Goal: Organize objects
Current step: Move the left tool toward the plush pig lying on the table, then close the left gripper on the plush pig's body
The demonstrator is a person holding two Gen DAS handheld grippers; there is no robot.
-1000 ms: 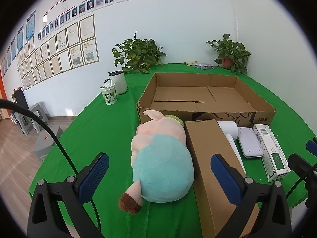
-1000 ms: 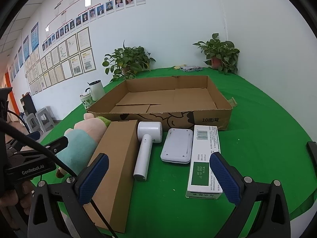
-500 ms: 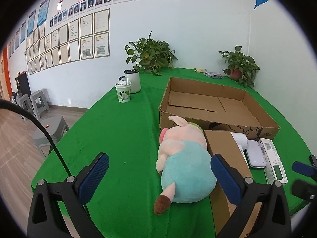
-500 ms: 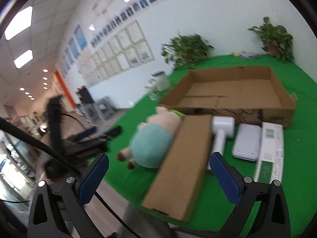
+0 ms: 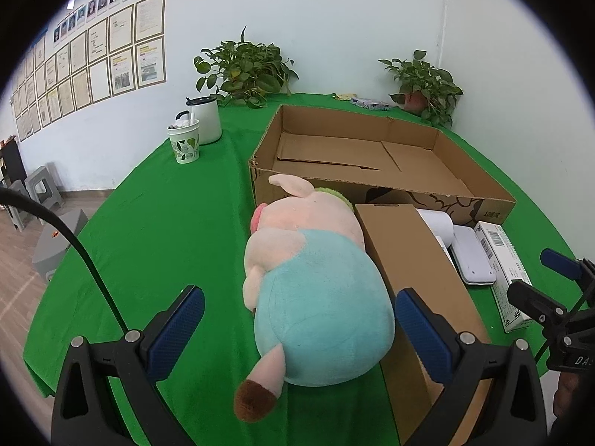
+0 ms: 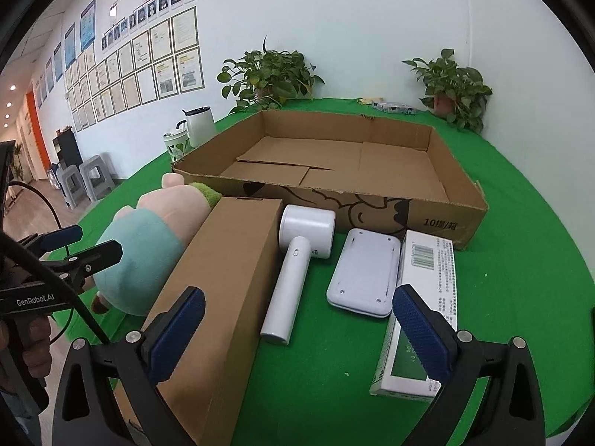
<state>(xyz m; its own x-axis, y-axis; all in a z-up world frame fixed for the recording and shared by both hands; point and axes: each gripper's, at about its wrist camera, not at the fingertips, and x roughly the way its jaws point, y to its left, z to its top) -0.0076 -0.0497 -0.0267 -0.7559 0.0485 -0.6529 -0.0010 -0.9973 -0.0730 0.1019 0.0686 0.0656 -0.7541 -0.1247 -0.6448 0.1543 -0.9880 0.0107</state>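
A plush pig [image 5: 312,290] in a light-blue shirt lies on the green table, its rear between the open fingers of my left gripper [image 5: 297,329]. It also shows in the right wrist view [image 6: 148,249]. A long brown carton [image 6: 223,297] lies beside it, then a white handheld device [image 6: 297,260], a flat white unit [image 6: 364,278] and a white-green packet [image 6: 424,304]. My right gripper [image 6: 297,329] is open and empty above them. A large open cardboard box [image 6: 442,219], empty inside, stands behind them.
A patterned cup [image 5: 184,145] and a white kettle [image 5: 206,119] stand at the table's far left. Two potted plants [image 5: 245,70] [image 5: 424,85] sit at the back by the wall. Grey stools [image 6: 83,182] stand on the floor to the left.
My left gripper has moved forward, so the pig's rear now lies between its fingers. My right gripper swung left and came back over the row of objects. Nothing was grasped.
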